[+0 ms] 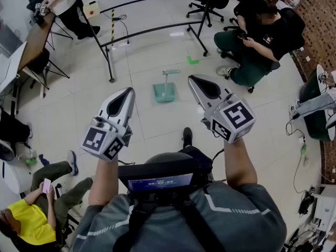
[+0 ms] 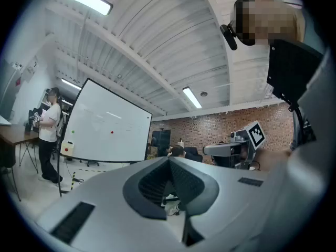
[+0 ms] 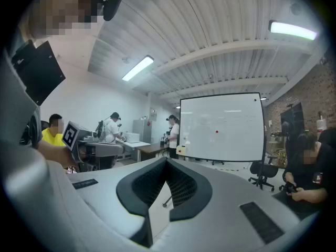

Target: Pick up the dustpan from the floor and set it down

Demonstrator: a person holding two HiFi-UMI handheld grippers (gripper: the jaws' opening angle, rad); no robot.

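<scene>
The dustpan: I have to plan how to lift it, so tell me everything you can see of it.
The dustpan is pale teal and looks like plastic. Its shallow pan sits flat on the light tiled floor, and a thin handle rises from it to a short crossbar grip at the top. It stands alone on open floor, not far from a green mark on the tiles. Only the floor touches it. Which way its mouth faces is too small to tell.

left tongs (image 1: 128,91): level, jaws together, empty | right tongs (image 1: 192,79): level, jaws together, empty
</scene>
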